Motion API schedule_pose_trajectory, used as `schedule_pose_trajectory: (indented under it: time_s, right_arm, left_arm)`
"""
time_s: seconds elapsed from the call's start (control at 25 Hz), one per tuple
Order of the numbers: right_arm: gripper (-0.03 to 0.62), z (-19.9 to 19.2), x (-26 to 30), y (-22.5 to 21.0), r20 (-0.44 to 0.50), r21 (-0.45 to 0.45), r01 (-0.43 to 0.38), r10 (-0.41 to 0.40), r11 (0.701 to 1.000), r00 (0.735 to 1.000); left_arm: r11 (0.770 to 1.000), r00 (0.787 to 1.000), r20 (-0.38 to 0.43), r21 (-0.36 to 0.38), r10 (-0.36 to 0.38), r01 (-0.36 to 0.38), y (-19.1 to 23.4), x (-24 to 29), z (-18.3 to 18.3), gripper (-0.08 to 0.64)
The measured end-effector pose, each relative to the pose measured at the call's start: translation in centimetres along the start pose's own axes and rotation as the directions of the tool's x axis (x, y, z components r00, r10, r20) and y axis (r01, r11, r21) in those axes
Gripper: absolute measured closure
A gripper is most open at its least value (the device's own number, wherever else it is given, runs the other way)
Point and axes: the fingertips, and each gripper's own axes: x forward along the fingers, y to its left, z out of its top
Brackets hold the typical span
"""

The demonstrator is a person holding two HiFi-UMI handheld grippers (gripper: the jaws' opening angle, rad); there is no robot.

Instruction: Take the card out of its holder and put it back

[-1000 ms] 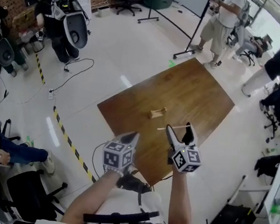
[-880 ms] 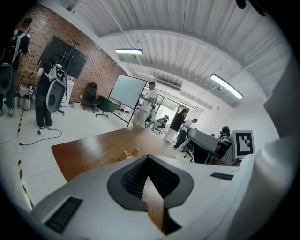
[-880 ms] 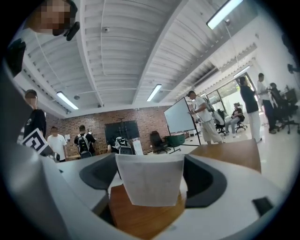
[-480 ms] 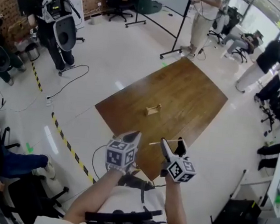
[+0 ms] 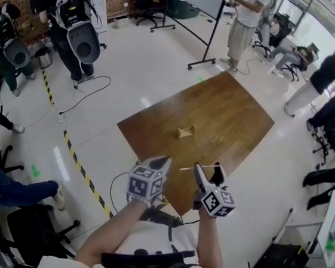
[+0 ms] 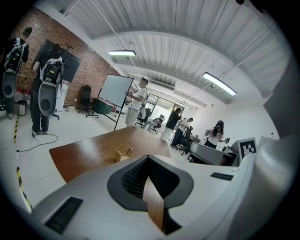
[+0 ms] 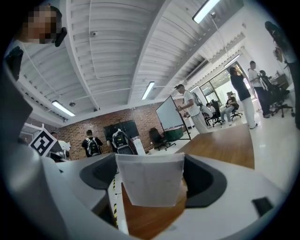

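The left forearm and right forearm reach forward side by side. The left gripper has its fingers together. The right gripper clamps the card between wide-set fingers.

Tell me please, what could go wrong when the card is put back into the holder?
The right gripper holds the card by its side edges, fingers wide apart, so it may bow or slip. The holder is small and stands alone on the table, steadied by nothing; a badly aimed card could push or tip it.
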Motion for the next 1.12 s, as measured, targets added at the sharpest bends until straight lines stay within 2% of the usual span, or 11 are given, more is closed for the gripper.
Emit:
schedule_pose_trajectory:
  time_s: [0.28, 0.48, 0.68, 0.92, 1.12]
  right_arm:
    - [0.124, 1.3, 0.9, -0.2, 0.015, -0.013, -0.021, 0.021, 1.0, 1.0]
    - [0.124, 2.7, 3.0, -0.2, 0.022, -0.052, -0.041, 0.042, 0.998, 0.999]
    - [0.124, 4.7, 6.7, -0.9, 0.043, -0.107, -0.066, 0.071, 0.992, 0.997]
    - [0.124, 6.2, 11.4, -1.4, 0.048, -0.233, -0.119, 0.133, 0.965, 0.99]
    - [0.126, 5.9, 14.6, -1.9, 0.033, -0.336, -0.13, 0.15, 0.933, 0.988]
  left_arm:
    - [0.999, 1.0, -0.007, 0.032, 0.019, -0.019, 0.1, 0.1, -0.2, 0.566]
    - [0.999, 0.999, -0.026, -0.001, 0.046, -0.046, 1.1, 0.3, -0.7, 0.565]
    - [0.999, 0.998, -0.049, -0.026, 0.036, -0.038, 1.5, 1.2, -0.8, 0.565]
    - [0.999, 0.998, -0.068, -0.034, 0.016, -0.018, 2.3, 2.9, -0.3, 0.565]
    - [0.998, 0.997, -0.081, -0.064, -0.007, 0.002, 3.3, 4.7, -0.1, 0.565]
